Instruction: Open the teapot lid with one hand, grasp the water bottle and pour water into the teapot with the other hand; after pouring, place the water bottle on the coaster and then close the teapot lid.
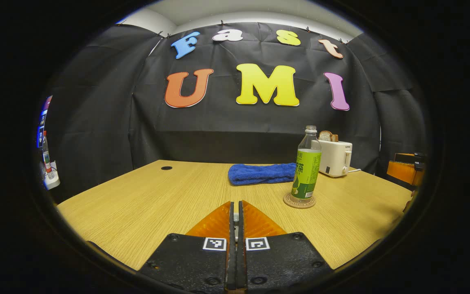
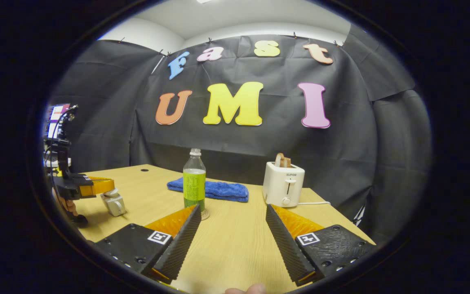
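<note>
While the left gripper point(image 1: 236, 212) has its two fingers pressed together with only a thin slit between them and nothing held, the right gripper point(image 2: 233, 228) stands wide open above the wooden table point(image 2: 235, 245), also empty. Just ahead of the right gripper's left finger stands the water bottle point(image 2: 194, 181); the left gripper view shows plainly that it sits upright on the round coaster point(image 1: 299, 201), without a cap. Behind it lie a blue towel point(image 1: 261, 173) and a white toaster point(image 2: 283, 184) with bread in it. At the left edge of the right gripper view, the left gripper point(image 2: 96, 185) hangs just above a small pale object point(image 2: 113, 202), possibly the teapot, though it is too small to tell.
</note>
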Motion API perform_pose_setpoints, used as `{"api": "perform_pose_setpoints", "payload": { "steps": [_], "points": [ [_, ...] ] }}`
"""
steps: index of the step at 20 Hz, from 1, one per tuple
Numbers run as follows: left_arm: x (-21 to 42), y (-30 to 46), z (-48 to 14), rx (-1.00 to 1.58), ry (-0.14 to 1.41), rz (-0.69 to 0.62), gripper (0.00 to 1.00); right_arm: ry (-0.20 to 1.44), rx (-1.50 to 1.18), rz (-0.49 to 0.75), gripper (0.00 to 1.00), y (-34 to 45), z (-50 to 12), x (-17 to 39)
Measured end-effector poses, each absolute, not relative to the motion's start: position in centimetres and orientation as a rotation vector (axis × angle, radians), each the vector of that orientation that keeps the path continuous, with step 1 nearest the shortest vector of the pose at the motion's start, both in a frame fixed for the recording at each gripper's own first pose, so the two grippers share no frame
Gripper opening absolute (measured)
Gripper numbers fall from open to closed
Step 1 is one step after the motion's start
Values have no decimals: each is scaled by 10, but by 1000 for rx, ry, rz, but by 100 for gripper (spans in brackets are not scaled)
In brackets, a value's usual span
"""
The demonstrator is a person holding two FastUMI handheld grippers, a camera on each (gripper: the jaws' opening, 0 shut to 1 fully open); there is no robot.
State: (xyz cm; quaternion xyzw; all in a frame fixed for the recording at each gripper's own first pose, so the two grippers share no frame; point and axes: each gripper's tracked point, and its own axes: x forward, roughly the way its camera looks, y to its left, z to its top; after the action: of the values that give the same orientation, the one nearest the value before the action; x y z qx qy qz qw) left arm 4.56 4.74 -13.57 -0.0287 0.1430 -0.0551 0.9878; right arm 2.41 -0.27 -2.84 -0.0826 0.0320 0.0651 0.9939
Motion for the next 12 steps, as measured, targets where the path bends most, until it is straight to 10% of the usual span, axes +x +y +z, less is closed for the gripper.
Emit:
{"api": "perform_pose_setpoints", "payload": {
  "steps": [12],
  "points": [
    [42,49,-145,-73,338,-84,4,47,-149,147,98,-5,-28,19]
  ]
}}
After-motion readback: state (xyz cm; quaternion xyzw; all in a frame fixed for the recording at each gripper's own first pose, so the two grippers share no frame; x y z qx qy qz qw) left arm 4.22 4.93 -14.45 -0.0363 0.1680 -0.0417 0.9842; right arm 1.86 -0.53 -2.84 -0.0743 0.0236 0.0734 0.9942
